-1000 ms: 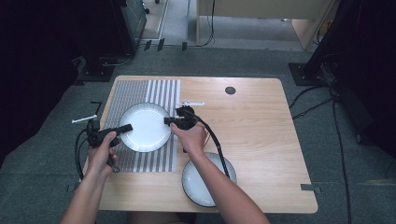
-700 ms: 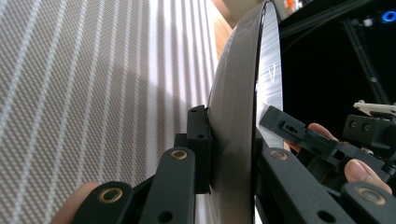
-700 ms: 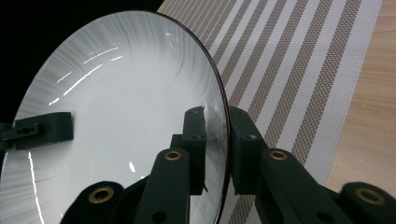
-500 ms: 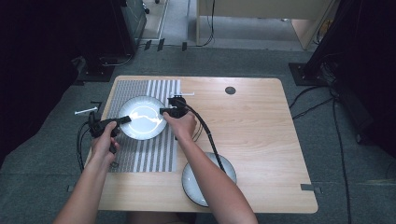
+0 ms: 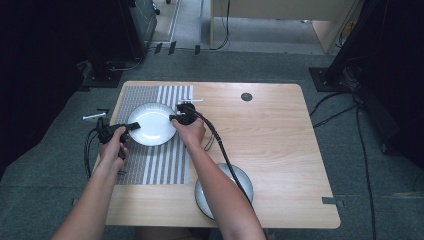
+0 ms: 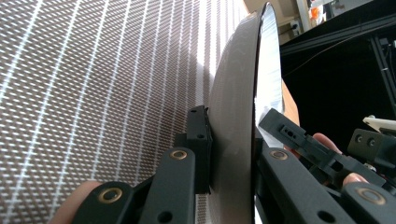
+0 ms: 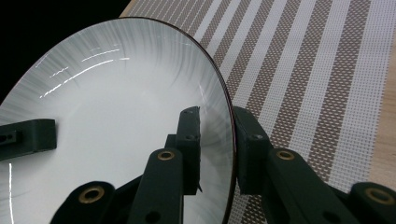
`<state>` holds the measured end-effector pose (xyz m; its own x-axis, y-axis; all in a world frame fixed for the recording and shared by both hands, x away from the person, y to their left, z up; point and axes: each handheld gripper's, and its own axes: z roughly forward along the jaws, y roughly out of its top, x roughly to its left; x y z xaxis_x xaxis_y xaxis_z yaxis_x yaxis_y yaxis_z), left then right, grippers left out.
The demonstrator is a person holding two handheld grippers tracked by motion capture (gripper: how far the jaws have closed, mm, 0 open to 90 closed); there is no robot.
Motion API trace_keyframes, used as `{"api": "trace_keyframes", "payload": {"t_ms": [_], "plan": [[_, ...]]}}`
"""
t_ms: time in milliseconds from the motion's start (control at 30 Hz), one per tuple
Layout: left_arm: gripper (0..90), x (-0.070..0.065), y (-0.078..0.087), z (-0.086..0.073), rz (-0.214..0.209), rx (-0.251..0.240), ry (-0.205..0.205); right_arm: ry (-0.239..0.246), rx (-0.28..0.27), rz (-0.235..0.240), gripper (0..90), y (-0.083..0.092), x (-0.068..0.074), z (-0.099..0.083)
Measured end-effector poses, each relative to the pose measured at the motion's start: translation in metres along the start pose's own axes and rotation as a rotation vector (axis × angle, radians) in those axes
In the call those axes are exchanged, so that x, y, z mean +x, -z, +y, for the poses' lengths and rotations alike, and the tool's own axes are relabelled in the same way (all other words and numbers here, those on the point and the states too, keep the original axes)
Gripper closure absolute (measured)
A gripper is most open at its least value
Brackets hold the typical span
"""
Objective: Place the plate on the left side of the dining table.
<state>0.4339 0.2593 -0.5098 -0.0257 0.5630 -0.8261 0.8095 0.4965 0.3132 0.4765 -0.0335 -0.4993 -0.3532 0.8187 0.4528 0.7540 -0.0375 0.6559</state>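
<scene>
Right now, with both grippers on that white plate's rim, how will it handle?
The plate looks rigid, so it shouldn't flex. Its glossy glaze probably makes it slippery where the left gripper and right gripper pinch just the thin rim. Likely ceramic: fairly heavy, and fragile if dropped onto the striped mat.

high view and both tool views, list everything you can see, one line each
plate: 1, white with a dark rim, over the striped mat, gripped at two opposite edges
second plate: 1, grey-white, near edge of the table, partly under the right forearm
placemat: 1, brown and white stripes, left part of the table
table: 1, light wood, centre of the room
round insert: 1, dark, far side of the tabletop
left tool: 1, black, shut on the plate's left rim
right tool: 1, black, jaws astride the right rim and just been opening
forearms: 2, bare, from the bottom edge
</scene>
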Motion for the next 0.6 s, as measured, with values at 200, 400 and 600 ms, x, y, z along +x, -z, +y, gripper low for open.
{"api": "trace_keyframes", "payload": {"t_ms": [200, 400, 600], "plan": [[80.8, 0.0078, -0.0047, 0.0002, 0.018, 0.005, 0.009, 0.005, 0.031, -0.016, 73.4, -0.0077, -0.0029, -0.0046], [80.8, 0.0089, -0.006, 0.0004, 0.029, -0.003, 0.024, 0.019, 0.037, -0.029, 75.1, -0.0106, -0.0034, -0.0076], [80.7, 0.004, -0.006, -0.0002, 0.058, -0.025, 0.003, 0.006, 0.047, -0.034, 77.8, -0.0088, -0.0045, -0.0068]]}}
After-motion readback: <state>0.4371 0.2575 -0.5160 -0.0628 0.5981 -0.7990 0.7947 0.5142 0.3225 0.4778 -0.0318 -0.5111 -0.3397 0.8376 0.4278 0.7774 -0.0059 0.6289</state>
